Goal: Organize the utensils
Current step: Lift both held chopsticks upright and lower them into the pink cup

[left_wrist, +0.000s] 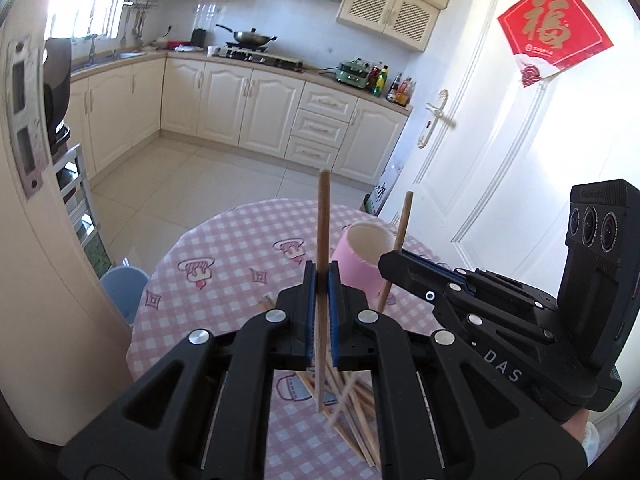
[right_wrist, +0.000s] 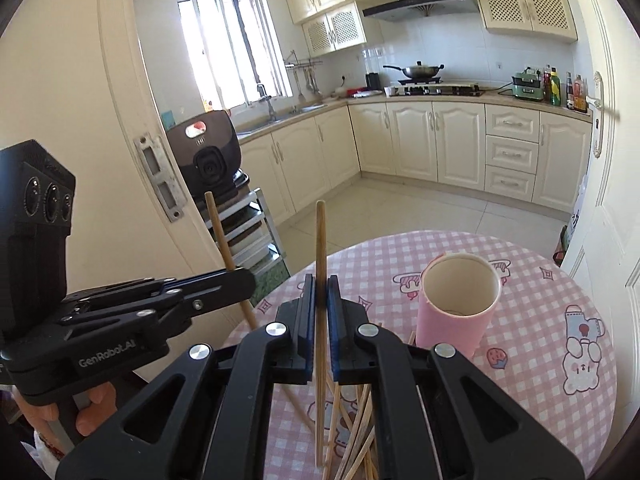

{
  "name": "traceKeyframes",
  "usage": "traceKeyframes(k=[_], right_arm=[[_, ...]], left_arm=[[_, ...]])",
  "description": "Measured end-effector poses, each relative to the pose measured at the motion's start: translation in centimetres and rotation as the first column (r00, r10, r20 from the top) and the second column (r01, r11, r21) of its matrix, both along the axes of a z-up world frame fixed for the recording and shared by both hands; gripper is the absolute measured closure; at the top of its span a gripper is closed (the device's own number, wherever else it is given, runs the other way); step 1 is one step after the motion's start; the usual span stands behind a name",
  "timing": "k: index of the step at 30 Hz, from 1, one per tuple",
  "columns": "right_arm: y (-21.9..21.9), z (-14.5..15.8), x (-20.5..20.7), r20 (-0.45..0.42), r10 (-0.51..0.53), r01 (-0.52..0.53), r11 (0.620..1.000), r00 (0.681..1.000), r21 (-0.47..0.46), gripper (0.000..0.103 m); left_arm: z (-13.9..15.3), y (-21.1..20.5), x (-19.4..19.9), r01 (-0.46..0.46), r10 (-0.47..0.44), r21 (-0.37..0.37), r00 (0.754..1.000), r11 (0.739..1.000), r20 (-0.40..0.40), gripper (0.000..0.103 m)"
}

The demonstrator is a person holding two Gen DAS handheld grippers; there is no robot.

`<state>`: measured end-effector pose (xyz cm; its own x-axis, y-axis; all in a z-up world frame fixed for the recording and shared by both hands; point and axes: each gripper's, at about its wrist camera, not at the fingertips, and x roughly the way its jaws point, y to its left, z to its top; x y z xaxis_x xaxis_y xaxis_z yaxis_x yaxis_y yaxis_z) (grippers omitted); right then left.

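Observation:
My left gripper (left_wrist: 321,276) is shut on a wooden chopstick (left_wrist: 323,220) and holds it upright above the table. My right gripper (right_wrist: 319,286) is shut on another wooden chopstick (right_wrist: 320,240), also upright. Each gripper shows in the other's view: the right gripper (left_wrist: 386,261) with its chopstick (left_wrist: 400,232), the left gripper (right_wrist: 244,276) with its chopstick (right_wrist: 219,228). A pink paper cup (right_wrist: 458,304) stands upright and open, ahead and right of my right gripper; it also shows in the left wrist view (left_wrist: 362,258). Several loose chopsticks (left_wrist: 352,400) lie piled below the grippers, also in the right wrist view (right_wrist: 352,432).
The round table with a pink checked cloth (right_wrist: 540,320) has its edge close on the left (left_wrist: 160,280). A blue bin (left_wrist: 122,288) stands beside it. A white door (left_wrist: 500,140) is on the right, a door edge and shelf rack (right_wrist: 256,236) on the left.

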<state>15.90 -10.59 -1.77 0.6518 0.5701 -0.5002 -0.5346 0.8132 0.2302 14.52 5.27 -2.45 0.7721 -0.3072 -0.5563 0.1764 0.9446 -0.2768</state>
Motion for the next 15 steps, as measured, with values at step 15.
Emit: traceKeyframes(k=[15], right_arm=[[-4.0, 6.3, 0.2, 0.199, -0.105, 0.115, 0.992, 0.974, -0.042, 0.099]], left_arm=[[7.5, -5.6, 2.1, 0.037, -0.050, 0.090, 0.988, 0.995, 0.144, 0.097]])
